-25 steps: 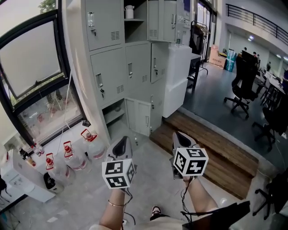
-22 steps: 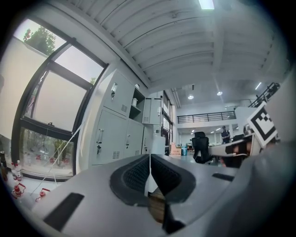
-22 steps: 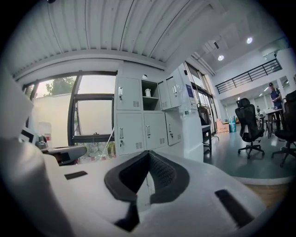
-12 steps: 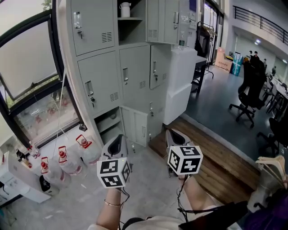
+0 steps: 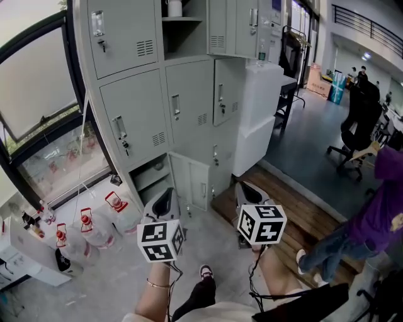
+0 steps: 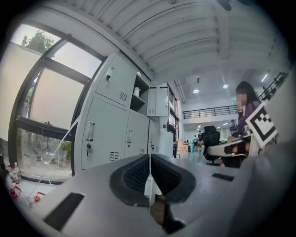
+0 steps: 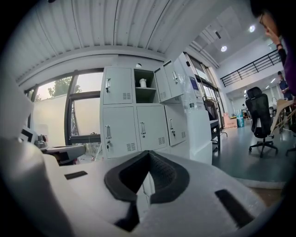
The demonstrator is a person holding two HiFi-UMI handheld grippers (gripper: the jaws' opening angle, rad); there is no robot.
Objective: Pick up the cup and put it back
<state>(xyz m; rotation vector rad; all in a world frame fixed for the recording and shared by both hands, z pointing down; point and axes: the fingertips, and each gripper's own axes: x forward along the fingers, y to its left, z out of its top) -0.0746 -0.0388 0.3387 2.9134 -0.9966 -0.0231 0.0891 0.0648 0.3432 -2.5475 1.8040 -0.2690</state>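
While the person holds both tools out in front, the left claw (image 5: 165, 200) and the right claw (image 5: 249, 190) are each pressed together, with nothing between their pads. Both point toward the grey lockers (image 5: 189, 100). The white cup (image 5: 174, 7) stands upright on the shelf of the open compartment in the top row, well apart from both claws and higher than them. Water bottles with red tops (image 5: 94, 227) stand on the floor under the window. Another person in a purple top (image 5: 381, 201) is at the right edge.
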